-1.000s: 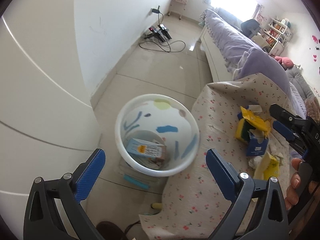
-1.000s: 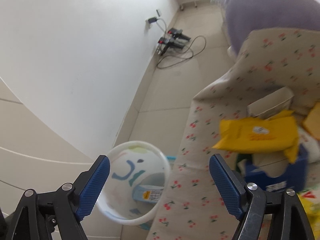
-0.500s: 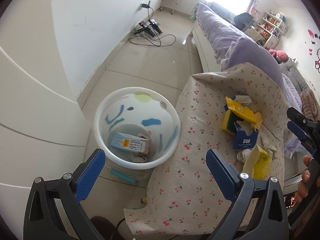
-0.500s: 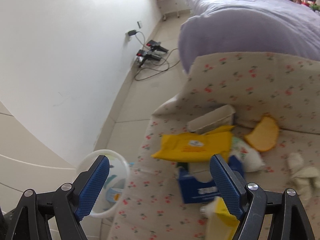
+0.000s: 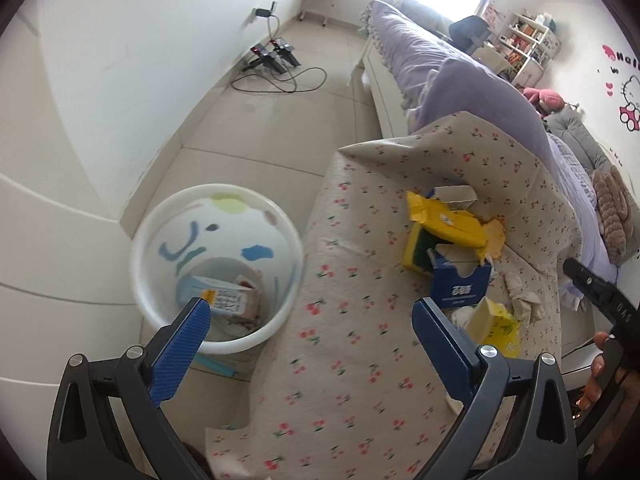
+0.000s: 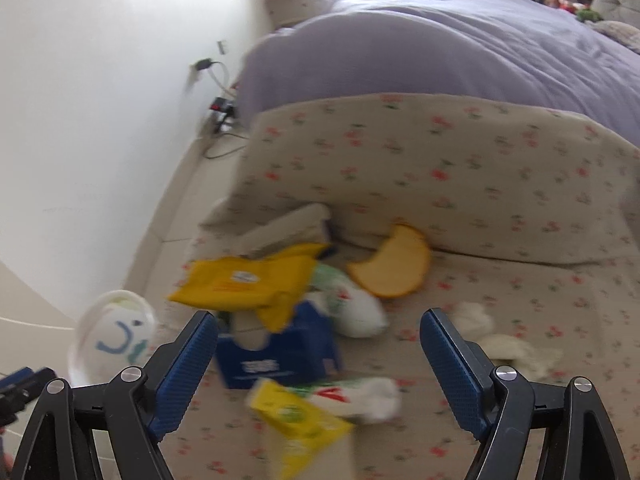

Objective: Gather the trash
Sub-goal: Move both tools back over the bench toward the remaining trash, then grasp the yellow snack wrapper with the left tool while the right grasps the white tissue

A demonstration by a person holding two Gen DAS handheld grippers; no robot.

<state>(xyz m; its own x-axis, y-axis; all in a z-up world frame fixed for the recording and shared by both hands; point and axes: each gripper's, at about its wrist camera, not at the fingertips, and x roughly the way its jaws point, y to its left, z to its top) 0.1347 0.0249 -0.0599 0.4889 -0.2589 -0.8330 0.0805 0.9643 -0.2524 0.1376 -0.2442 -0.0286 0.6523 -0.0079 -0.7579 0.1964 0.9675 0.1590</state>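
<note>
Right wrist view blurred, both claws wide, empty, right claw [image 6: 319, 330] over blue box [image 6: 276, 354], labels unreadable.

Both are held out level, jaws spread wide and empty: the left hand-held gripper [image 5: 308, 318] and the right hand-held gripper [image 6: 319, 338].

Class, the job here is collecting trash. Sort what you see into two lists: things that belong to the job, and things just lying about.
Job: bin; blue box; yellow wrapper; yellow carton; tissues; left claw and right claw, both open.

Lying about: purple duvet; cables; shelf.
</note>
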